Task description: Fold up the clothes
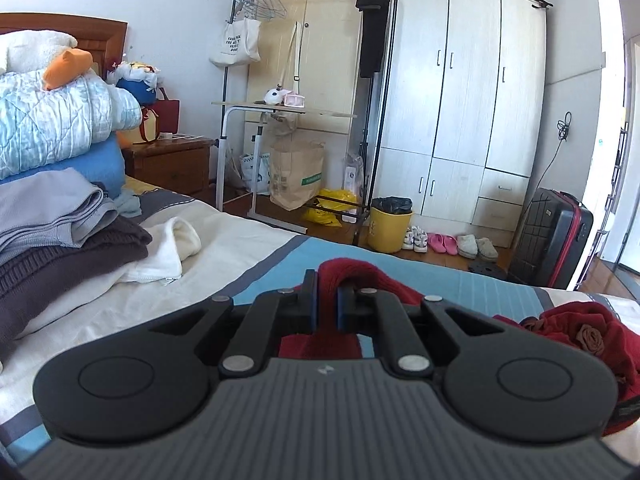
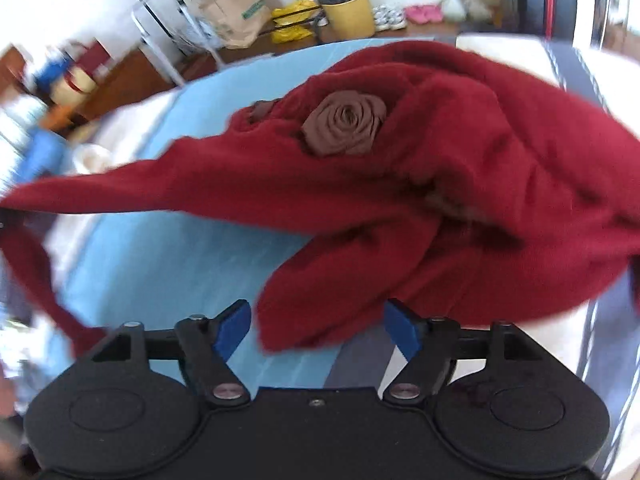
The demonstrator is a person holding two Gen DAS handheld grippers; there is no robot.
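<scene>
Left hand-held gripper pinching a fold of crumpled dark-red fuzzy knit garment on blue-and-cream striped bed. Only in right view: right hand-held gripper spread; brown fabric rose.

Red sweater, brown rose, blue-striped bedsheet

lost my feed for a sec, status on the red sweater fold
Left gripper shut on red sweater. Right gripper open, at its near edge. Sweater bunched, unfolded on bed. Nothing blocking.
</scene>
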